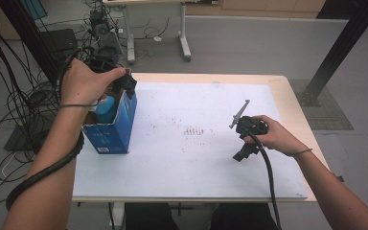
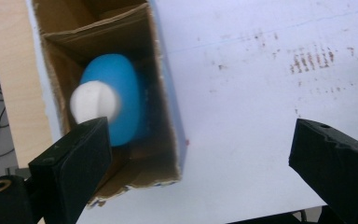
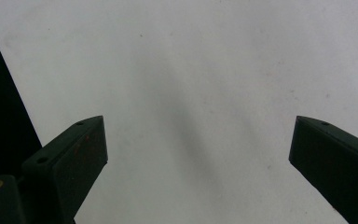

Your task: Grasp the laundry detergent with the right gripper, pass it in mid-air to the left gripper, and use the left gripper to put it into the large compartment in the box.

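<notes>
While one person stands at the near edge, the high view looks down on one white-topped table [image 1: 196, 158] with a pale wooden rim. One blue cardboard box [image 1: 117, 125] stands open-topped at the table's left edge, and one blue bottle [image 1: 106, 109] sits upright inside it. The left gripper [image 1: 124, 84] hangs just above the box's far end, held in the left hand [image 1: 84, 81]. The right gripper [image 1: 243, 146] rests low over the table's right half, well apart from the box, in the right hand [image 1: 275, 136]. A white label with small print sits low on the box's front, too small to read.

From the left gripper view, the box [image 2: 168, 116] is seen from above, brown inside, with the bottle [image 2: 116, 102] and its one white cap [image 2: 95, 101] deep within. The left gripper [image 2: 200, 158] has its two jaws spread wide and empty, one over the box, one over the table [image 2: 261, 93]. One patch of small brown marks speckles the tabletop.

From the right gripper view, the right gripper [image 3: 198, 158] also has two jaws wide apart, with bare table [image 3: 205, 70] between them.
</notes>
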`<state>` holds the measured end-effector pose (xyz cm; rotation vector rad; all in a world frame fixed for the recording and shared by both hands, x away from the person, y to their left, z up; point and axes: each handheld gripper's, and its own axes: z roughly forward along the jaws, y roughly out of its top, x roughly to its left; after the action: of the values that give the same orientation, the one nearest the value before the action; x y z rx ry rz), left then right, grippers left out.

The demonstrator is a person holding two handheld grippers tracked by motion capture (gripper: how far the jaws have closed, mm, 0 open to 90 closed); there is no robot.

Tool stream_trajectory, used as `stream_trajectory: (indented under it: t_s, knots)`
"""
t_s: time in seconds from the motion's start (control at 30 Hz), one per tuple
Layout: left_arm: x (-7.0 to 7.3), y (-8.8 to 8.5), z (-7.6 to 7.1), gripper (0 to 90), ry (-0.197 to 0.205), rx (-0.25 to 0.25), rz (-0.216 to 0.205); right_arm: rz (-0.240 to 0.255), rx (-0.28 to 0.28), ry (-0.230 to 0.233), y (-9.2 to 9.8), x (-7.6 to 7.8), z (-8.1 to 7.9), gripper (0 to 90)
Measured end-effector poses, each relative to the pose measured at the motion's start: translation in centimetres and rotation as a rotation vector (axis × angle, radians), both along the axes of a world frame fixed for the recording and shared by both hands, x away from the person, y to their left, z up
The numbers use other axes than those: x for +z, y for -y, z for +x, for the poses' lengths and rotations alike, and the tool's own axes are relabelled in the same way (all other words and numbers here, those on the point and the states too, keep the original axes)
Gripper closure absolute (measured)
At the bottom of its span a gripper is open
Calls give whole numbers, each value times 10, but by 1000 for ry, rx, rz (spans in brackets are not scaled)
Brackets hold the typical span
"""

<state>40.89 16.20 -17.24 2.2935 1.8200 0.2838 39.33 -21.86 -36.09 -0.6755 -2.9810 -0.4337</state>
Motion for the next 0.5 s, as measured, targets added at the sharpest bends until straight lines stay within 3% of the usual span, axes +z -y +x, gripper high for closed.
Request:
stream_trajectory:
  t_s: [0.3,0.5]
  knots:
    - [-2,28,1,57,-6,-76,-4,0,-13,0,1,2,-2,43]
    - [-13,46,6,56,-13,-125,-17,-11,-20,-4,0,2,-4,42]
